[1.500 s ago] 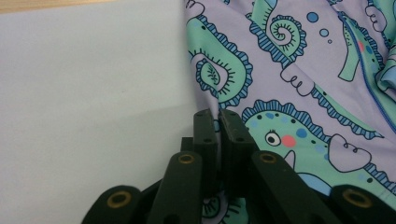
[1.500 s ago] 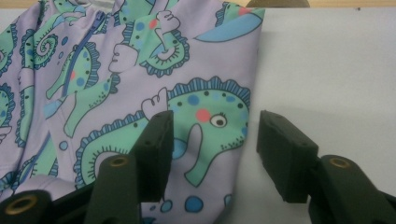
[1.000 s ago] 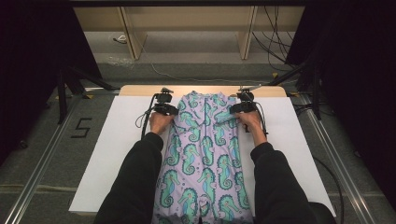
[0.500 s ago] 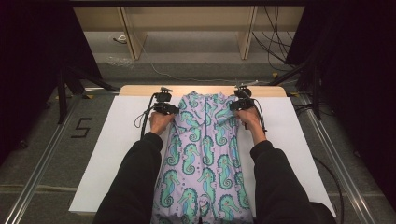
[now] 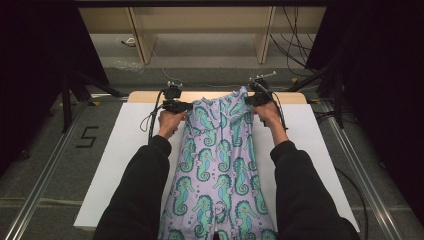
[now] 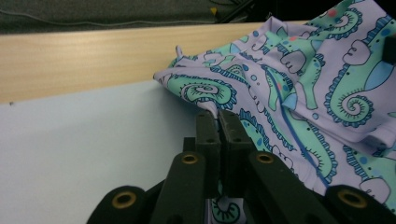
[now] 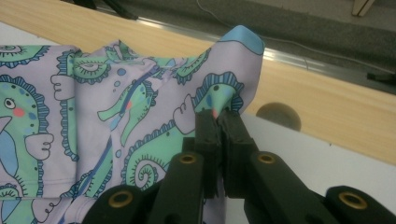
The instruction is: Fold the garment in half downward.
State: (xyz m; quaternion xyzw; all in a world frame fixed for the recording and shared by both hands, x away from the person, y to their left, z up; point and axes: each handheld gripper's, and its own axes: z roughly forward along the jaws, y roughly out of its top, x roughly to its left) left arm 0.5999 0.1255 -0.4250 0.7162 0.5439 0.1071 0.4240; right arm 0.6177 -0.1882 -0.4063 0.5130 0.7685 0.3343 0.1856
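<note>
Garment (image 5: pixel 215 165): stretch-knit fabric, smooth with a slight sheen, lilac ground printed with teal-green seahorses outlined in dark blue, scattered small dots. Long narrow shape, lying lengthwise down the middle of the table (image 5: pixel 115 150) from near its far edge to the near edge, between the person's black sleeves. Its far end is rumpled into soft folds and drawn up off the surface at both far corners.

Table: flat matte white top; a pale wood strip (image 6: pixel 93 51) with straight grain runs along the far edge.

Left gripper (image 5: pixel 181 105): black, hard plastic, brass-coloured rivets on the arms; jaws pressed together on the garment's far left corner, a pinch of fabric showing between the pads (image 6: pixel 208 128) in the left gripper view.

Right gripper (image 5: pixel 251 100): same build; jaws clamped on the garment's far right corner, which stands up in a rounded peak above the pads (image 7: pixel 229 123) in the right gripper view, just before the wood strip.
</note>
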